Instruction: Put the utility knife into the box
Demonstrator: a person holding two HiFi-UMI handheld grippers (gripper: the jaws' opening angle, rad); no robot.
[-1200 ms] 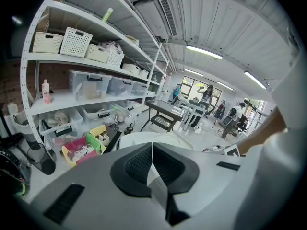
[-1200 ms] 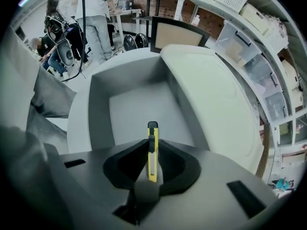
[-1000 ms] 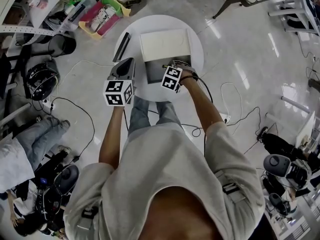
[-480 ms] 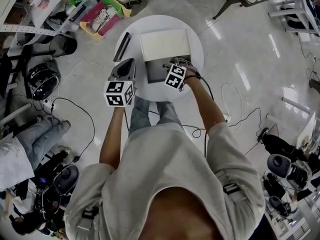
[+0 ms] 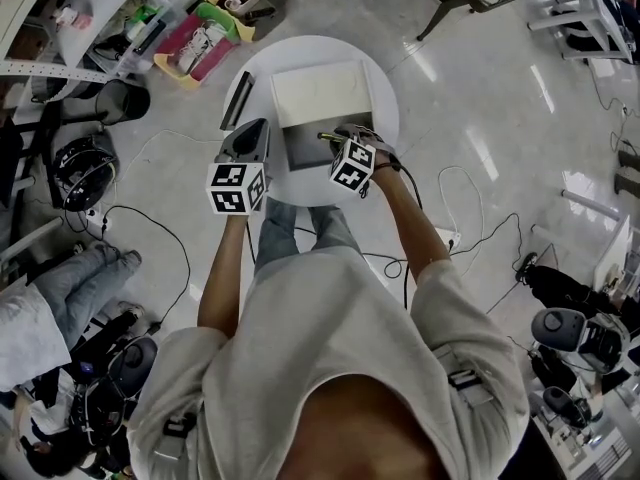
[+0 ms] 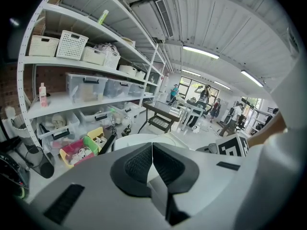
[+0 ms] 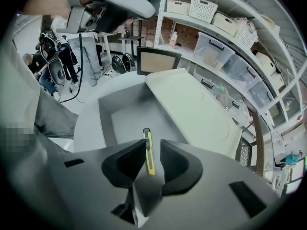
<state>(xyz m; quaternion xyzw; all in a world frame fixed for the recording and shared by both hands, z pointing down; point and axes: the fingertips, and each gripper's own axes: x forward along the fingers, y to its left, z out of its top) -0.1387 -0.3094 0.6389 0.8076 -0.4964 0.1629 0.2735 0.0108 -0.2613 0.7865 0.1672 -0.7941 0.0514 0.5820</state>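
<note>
Knife (image 7: 147,139) seemingly loose inside box (image 7: 106,114), under right gripper (image 7: 152,148), whose half-parted, just-closing jaws might snag it; left gripper (image 6: 152,150) jaws together, empty.

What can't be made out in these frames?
Utility knife: blade out or retracted, too small in any view.
Right tongs have just been closing, pads apart, knife in line between them; in the head view they hide the knife's near end.
Box interior: in the left gripper view, hidden behind the shut left tongs.
</note>
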